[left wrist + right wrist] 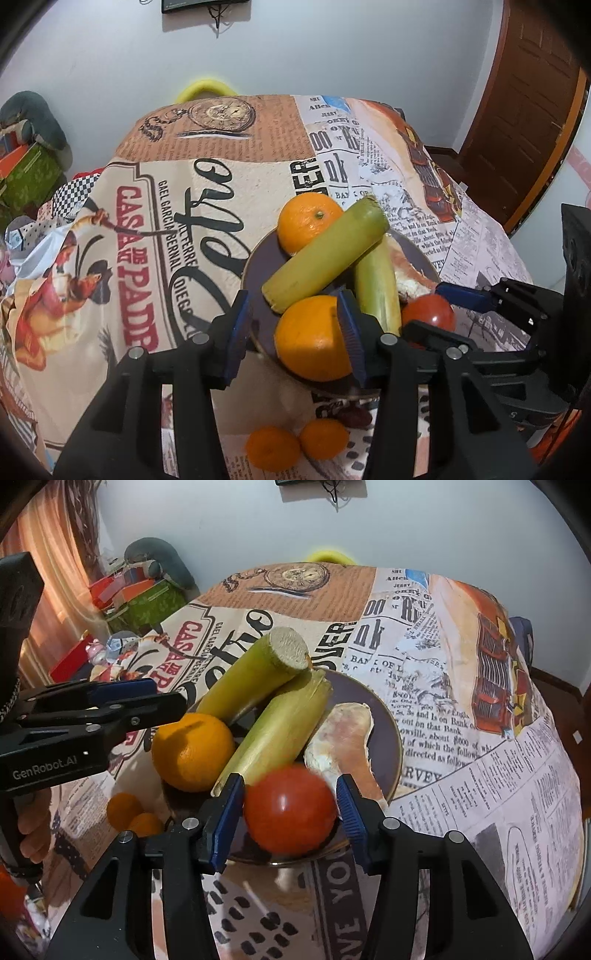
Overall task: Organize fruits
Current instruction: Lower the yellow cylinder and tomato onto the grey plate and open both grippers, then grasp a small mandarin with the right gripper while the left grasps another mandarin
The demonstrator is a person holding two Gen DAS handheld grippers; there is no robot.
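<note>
Both grippers work a crowded plate [391, 716] on the printed tablecloth [155, 206]: the right gripper [290, 805] straddles a tomato [290, 808] at the plate's near edge, its jaws spread and not clearly gripping. The left gripper [295, 332], also spread, brackets a large orange [308, 338] beside two stacked green stalks [325, 253]. Two small oranges [295, 445] wait on the cloth, nearer than the plate, apparently still to be sorted.

On the table [498, 775], a plate [391, 738] holds two stalks, one [255, 672] lying across the other [273, 731]. An orange [194, 751] sits at the plate's left, a tomato [290, 808] at its front edge, a bread piece [343, 738] to the right. Another orange [308, 221] sits behind the stalks (left-wrist view). Two small oranges [295, 443] lie off the plate, in front.
</note>
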